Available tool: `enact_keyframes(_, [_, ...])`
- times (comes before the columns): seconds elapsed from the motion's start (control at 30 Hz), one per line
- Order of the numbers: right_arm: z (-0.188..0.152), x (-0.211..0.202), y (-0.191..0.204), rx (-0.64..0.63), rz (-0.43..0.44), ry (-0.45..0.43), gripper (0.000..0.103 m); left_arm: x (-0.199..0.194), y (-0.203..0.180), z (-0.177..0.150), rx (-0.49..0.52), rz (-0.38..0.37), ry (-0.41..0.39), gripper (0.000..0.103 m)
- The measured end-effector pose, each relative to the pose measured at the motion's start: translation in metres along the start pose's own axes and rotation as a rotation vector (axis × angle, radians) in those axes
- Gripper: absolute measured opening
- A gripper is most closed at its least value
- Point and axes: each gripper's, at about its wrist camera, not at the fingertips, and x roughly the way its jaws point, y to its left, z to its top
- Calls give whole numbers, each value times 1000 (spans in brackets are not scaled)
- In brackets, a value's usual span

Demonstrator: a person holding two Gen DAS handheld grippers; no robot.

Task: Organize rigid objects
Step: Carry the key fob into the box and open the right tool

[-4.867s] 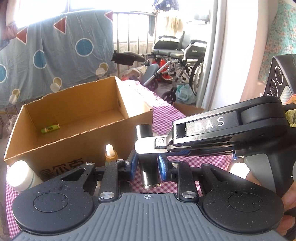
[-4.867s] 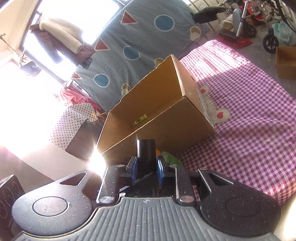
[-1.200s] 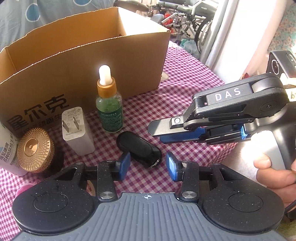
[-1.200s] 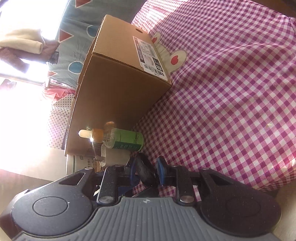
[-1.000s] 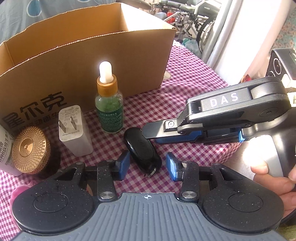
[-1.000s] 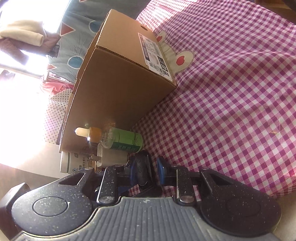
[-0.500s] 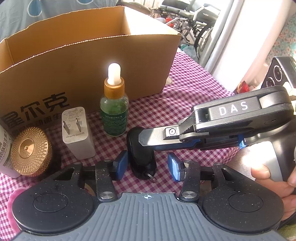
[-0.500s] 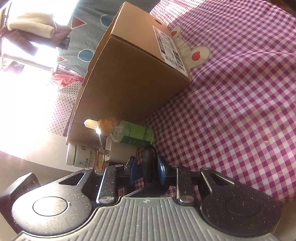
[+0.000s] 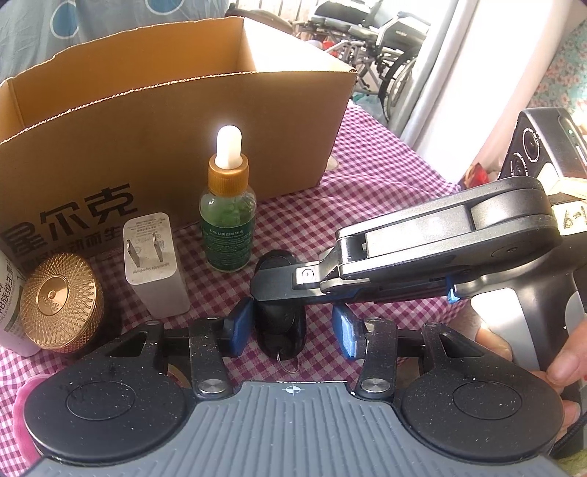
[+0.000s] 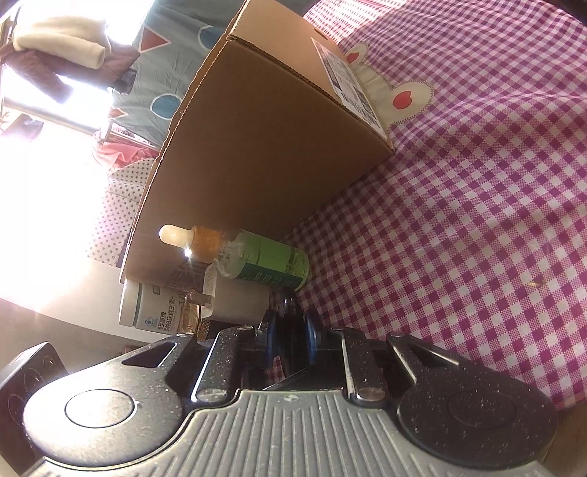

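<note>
A black key fob [image 9: 280, 323] lies on the purple checked cloth, its key ring toward me. My right gripper [image 10: 290, 332] reaches in from the right, turned on its side, and is shut on the fob [image 10: 290, 315]; in the left wrist view its fingers [image 9: 279, 284] cross over the fob. My left gripper [image 9: 290, 330] is open, its blue pads either side of the fob without touching. Behind stand a green dropper bottle [image 9: 227, 224], a white plug charger [image 9: 154, 264], a gold-lidded jar [image 9: 58, 304] and an open cardboard box [image 9: 146, 121].
A white pill bottle [image 10: 157, 308] stands at the far left against the box. A pink thing [image 9: 22, 414] peeks in at the lower left. Wheelchairs [image 9: 381, 40] and a patterned blue sheet [image 9: 73, 22] lie beyond the table.
Earlier both grippers held a black tube near the box. In the last second the right gripper has closed on the key fob and turned it from slanted to lengthwise; the left gripper stays open.
</note>
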Motion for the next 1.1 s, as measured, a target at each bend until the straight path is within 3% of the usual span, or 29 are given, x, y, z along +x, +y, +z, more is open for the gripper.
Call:
enact_keyframes(0.37, [-21,-30,17,-38,15,-44,18,-27,-20,-6,30,12,-34,45])
enact_keyframes(0.7, [-35,-64,81,-168,92,-105,18,-89,-25,-4,20,56,-166,45])
enact_keyframes(0.97, [-1,-51,153,-325,183,-112,18,-135,6,30,-36,145,-286,44])
enact_keyframes(1.1, [33,-23,183,-357,204,-67,18,-139,33,54,-77,186,-295,44])
